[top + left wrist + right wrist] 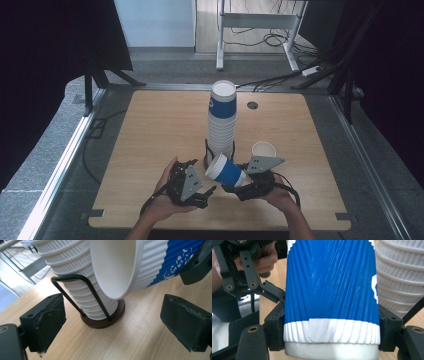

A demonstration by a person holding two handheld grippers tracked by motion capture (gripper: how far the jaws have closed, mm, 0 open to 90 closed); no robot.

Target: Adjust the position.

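Observation:
A ribbed blue-and-white paper cup (226,171) lies tilted in the air, mouth toward the left, just in front of a tall stack of the same cups (222,120). My right gripper (243,179) is shut on it; in the right gripper view both jaws press the cup (332,285) near its white base. My left gripper (202,180) is open close to the cup's mouth. In the left gripper view the cup's rim (120,267) hangs above and between the spread pads (45,322), touching neither.
The stack stands in a black wire holder with a round brown base (105,321) at mid-table. A single upright cup (263,150) sits to the right of the stack, behind my right gripper. The wooden table (160,125) has a cable hole (252,105) at the back.

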